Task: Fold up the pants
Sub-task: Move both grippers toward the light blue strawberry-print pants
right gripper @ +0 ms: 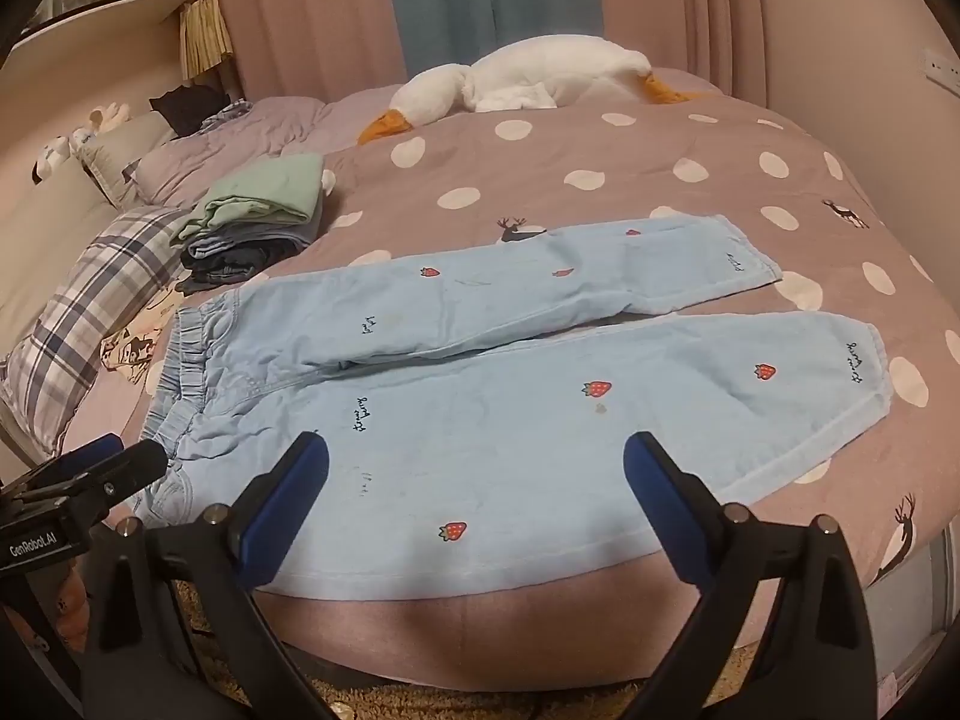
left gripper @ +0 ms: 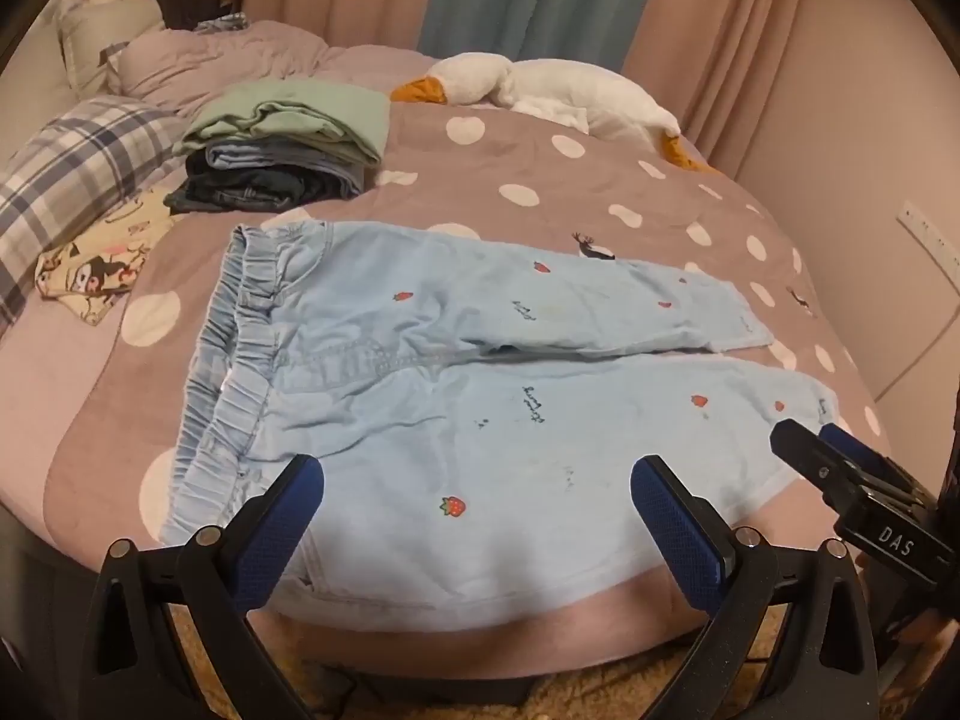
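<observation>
Pants: we see light blue pants (left gripper: 480,372) printed with small strawberries, lying flat and unfolded across the middle of both views, on the bedspread.
Waistband: in the left wrist view our eye finds the gathered waistband (left gripper: 240,348) at the left of the frame, with both legs running to the right.
Legs: the two legs lie side by side, the farther one higher in the frame, its cuff (right gripper: 744,258) at the upper right of the right wrist view; a narrow gap opens between them toward the cuffs.
Near edge: the nearer leg reaches the bed's front edge at the bottom centre of both frames.
Left gripper: our left gripper (left gripper: 477,510) sits at the bottom of its own view, jaws spread wide, nothing between them, held above the nearer leg close to the waist.
Right gripper: our right gripper (right gripper: 477,492) fills the bottom of its view, jaws likewise spread wide and empty, above the nearer leg.
Bedspread: we note a mauve bedspread (left gripper: 540,180) with white dots and small deer.
Stack: a pile of folded clothes (left gripper: 288,144), green on top, sits at the upper left, well apart from the pants.
Goose: a white plush goose (right gripper: 528,84) lies along the far side of the bed, top centre.
Pillow: we see a plaid pillow (left gripper: 72,180) at the left edge.
</observation>
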